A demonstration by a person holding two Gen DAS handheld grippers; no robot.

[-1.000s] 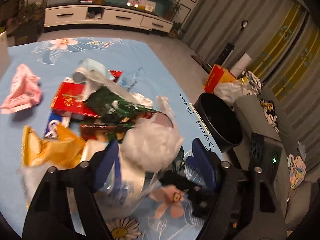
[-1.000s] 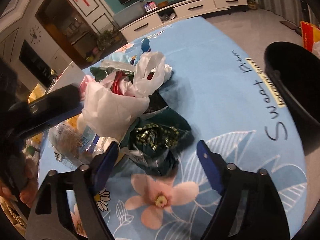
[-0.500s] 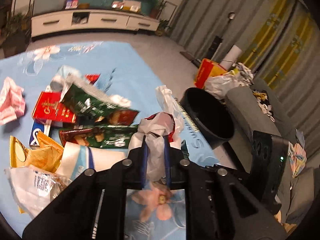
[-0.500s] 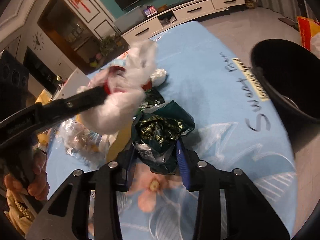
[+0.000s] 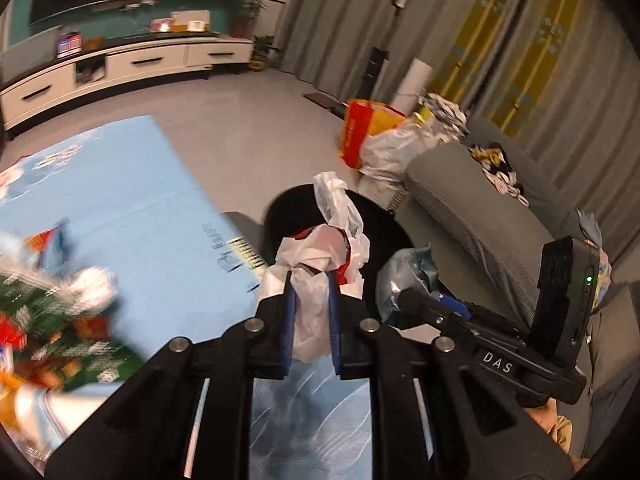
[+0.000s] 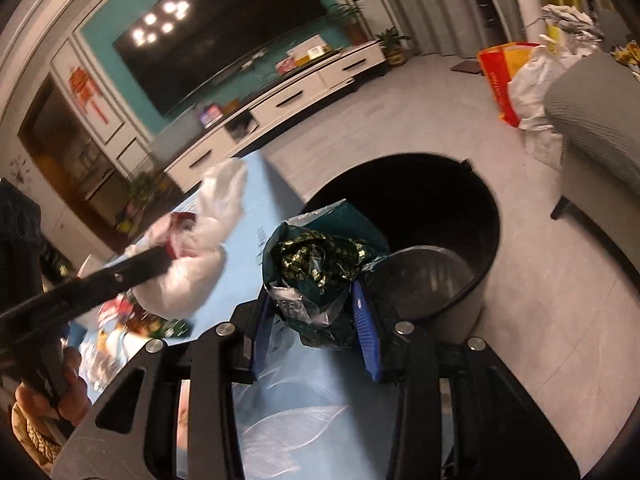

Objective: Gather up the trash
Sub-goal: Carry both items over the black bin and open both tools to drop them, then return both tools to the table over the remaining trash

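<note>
Between each hand-held gripper's (image 6: 314,322) fingers, crumpled trash (image 6: 320,268) sits clamped.

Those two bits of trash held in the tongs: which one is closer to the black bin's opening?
The dark green crumpled wrapper in the right gripper; it overlaps the black bin rim, unlike the white plastic bag.

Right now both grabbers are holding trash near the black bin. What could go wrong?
1. The white plastic bag hangs loose from the left gripper; its floppy top may catch on the black bin rim.
2. The right gripper pinches only the bottom of the green wrapper, which sits over the bin's near edge. Released early, it might land outside.
</note>
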